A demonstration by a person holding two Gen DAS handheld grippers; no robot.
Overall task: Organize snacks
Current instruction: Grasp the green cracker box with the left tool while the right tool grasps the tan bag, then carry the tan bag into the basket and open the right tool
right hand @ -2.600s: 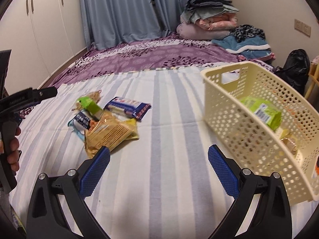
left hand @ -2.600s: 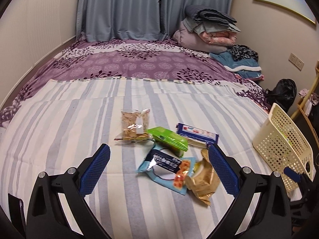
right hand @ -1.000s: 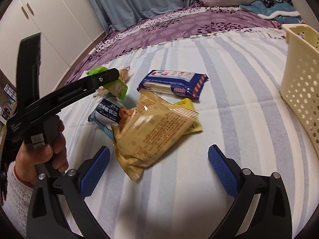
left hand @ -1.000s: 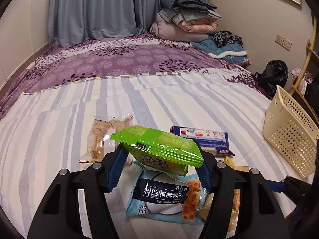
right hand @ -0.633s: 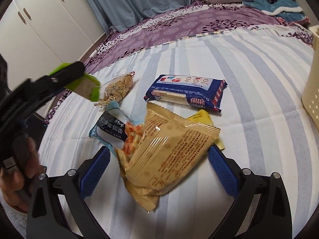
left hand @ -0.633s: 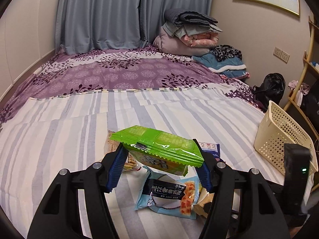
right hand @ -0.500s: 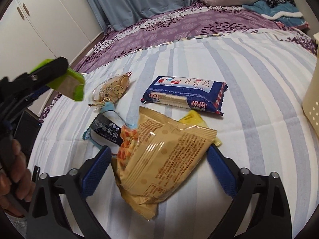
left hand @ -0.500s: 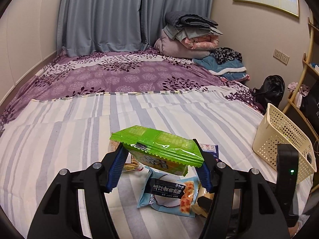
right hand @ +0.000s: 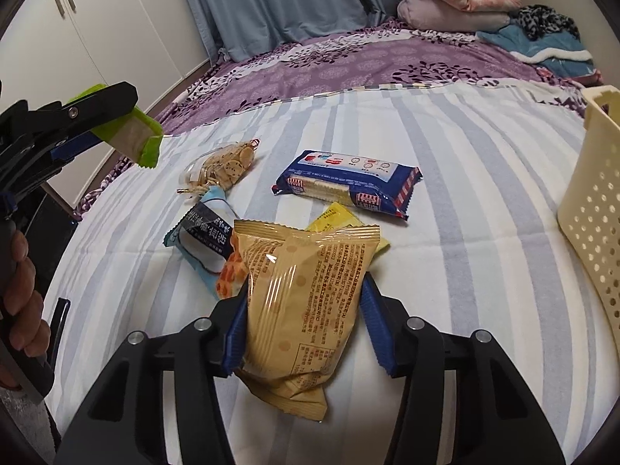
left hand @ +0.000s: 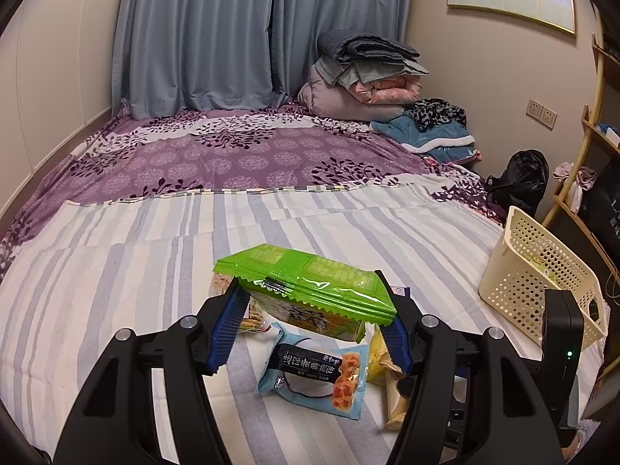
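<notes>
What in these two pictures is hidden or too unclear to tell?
- Basket contents: left view, wall hides most; right view, edge cuts it off.
- Yellow packet: right view, tan bag covers most.
- Cookie pouch: left view, green pack and a pad hide it.
- Blue packet's print: too small.

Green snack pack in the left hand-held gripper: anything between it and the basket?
Nothing visible. The green snack pack is held above the bed; toward the basket lies only bare striped sheet.
</notes>
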